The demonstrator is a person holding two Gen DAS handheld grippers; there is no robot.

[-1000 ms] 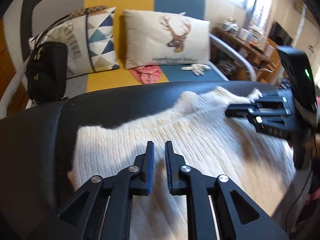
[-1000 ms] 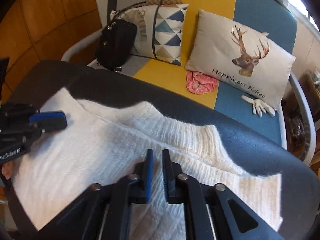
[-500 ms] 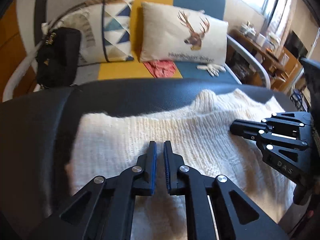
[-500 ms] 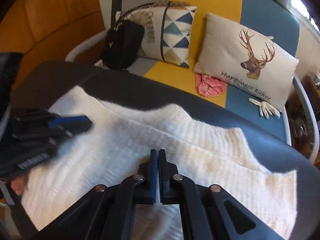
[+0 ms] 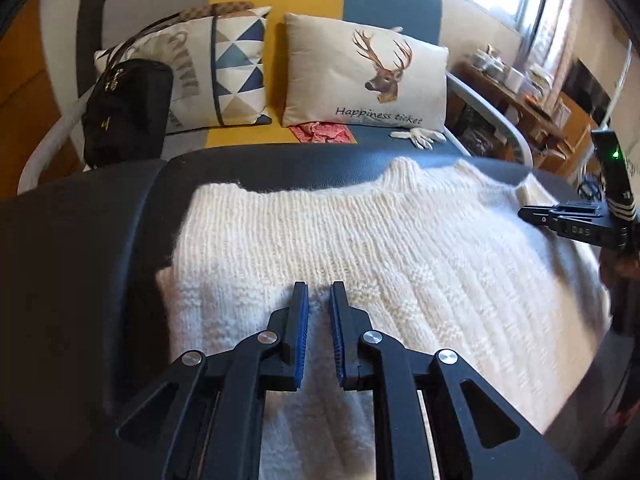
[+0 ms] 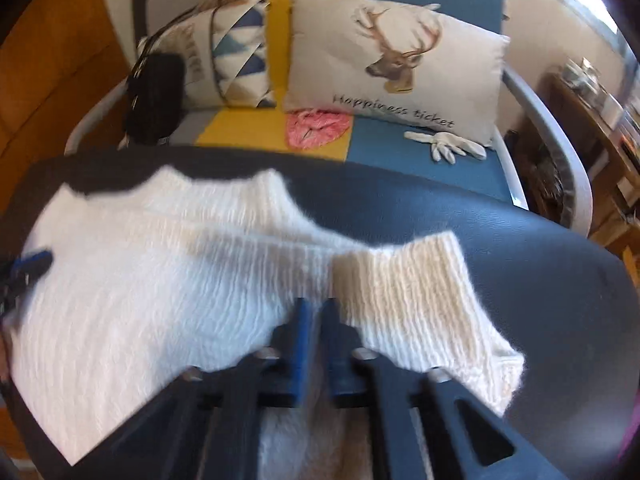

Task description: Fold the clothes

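Left hand-held gripper [image 5: 319,312] and right hand-held gripper [image 6: 314,320] are hovering slightly parted, gripping nothing, over the white sweater [image 5: 360,248] lying spread on the dark desk [image 5: 80,260], probably mid-fold, needing an edge pinched.

I've got a cream ribbed knit sweater [image 5: 360,248] lying flat on the dark padded surface [image 5: 80,260], collar toward the sofa; its right part is folded over w/ a ribbed edge on top.
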